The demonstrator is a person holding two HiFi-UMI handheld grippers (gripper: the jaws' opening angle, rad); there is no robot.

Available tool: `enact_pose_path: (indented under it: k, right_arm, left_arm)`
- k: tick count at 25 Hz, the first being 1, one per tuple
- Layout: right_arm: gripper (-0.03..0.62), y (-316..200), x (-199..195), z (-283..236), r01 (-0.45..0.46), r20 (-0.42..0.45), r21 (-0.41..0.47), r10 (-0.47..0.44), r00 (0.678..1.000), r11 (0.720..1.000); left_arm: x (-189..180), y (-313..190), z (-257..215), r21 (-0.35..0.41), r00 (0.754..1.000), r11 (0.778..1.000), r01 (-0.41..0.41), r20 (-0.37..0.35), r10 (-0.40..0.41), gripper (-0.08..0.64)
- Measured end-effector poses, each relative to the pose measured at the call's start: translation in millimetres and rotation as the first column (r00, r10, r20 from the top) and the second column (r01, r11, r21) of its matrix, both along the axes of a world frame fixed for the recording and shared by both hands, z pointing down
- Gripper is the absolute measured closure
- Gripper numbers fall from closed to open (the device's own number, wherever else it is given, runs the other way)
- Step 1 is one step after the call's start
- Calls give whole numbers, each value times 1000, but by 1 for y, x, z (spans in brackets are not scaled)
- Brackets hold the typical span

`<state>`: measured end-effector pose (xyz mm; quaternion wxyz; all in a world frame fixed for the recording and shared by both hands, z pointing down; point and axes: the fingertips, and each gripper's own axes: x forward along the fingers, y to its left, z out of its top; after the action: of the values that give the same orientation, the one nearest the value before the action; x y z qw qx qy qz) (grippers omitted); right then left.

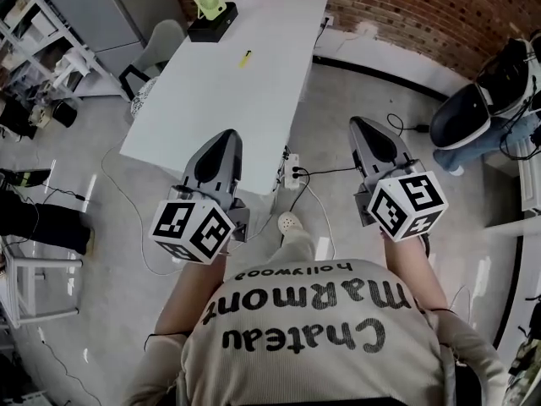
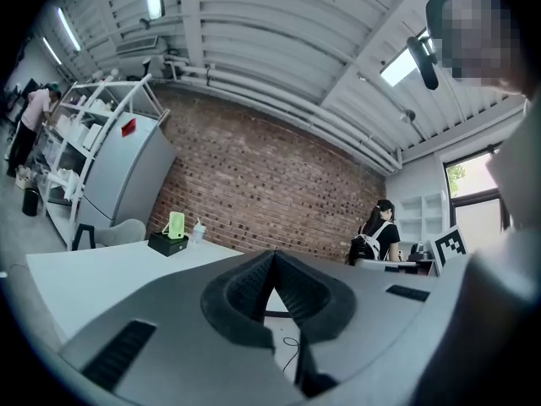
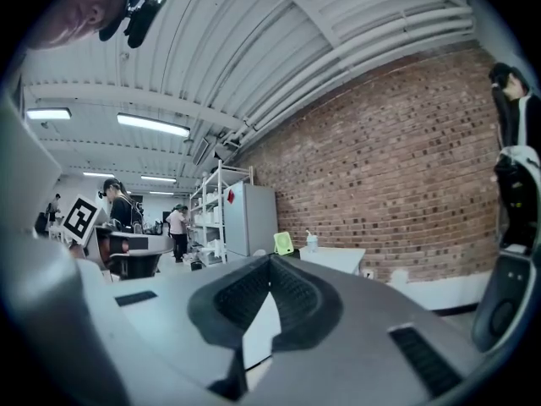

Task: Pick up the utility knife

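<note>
Holding the left gripper (image 1: 226, 135) level with its jaws pressed fully together, gripping nothing. Holding the right gripper (image 1: 359, 123) likewise: jaws closed tip to tip, empty, pointing out past the right side of the white table (image 1: 254, 117). Standing short of that table, with the left gripper's tip showing over its near edge.

Spotting the utility knife (image 1: 244, 57), small and yellow, lying flat on the tabletop well beyond both grippers, toward the far end, apart from the black box (image 1: 211, 27) carrying a green fan (image 1: 208, 0) at the far edge.

Judging this as the approach, with no grasp begun. Needing to step closer, minding the power strip (image 1: 294, 174) and its cables on the floor by the table's near end. Needing to open one gripper's jaws well before reaching the knife, then coming down straddling the handle across its narrow width, not along its length. Closing only after flanking the body with both pads, avoiding shoving it along the smooth top.
</note>
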<state>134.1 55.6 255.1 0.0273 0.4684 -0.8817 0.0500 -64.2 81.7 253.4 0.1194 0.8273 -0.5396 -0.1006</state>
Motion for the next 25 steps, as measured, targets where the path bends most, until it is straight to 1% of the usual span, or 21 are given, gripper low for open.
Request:
enact_pose_path:
  k: [5, 8, 13, 19, 22, 25]
  right_arm:
    - [589, -38, 9, 5, -18, 0, 1, 18, 1000, 1000]
    - [589, -68, 8, 2, -15, 8, 0, 15, 1000, 1000]
    - [589, -124, 0, -6, 36, -14, 3, -36, 999, 999]
    - [589, -193, -14, -10, 99, -18, 13, -99, 995, 995]
    - [589, -224, -22, -7, 123, -27, 14, -122, 992, 992]
    - [589, -253, -27, -3, 139, 9, -12, -139, 990, 990]
  left_arm:
    - [10, -43, 4, 1, 1000, 1000, -14, -5, 14, 560]
    - [6, -72, 4, -1, 1000, 1000, -8, -3, 8, 560]
    - [-4, -126, -1, 1, 999, 999, 39, -28, -39, 560]
    - [-16, -178, -9, 31, 996, 996, 86, -23, -85, 560]
    - [-26, -198, -7, 16, 994, 994, 112, -17, -112, 560]
    - [-39, -214, -3, -3, 988, 989, 151, -13, -151, 560]
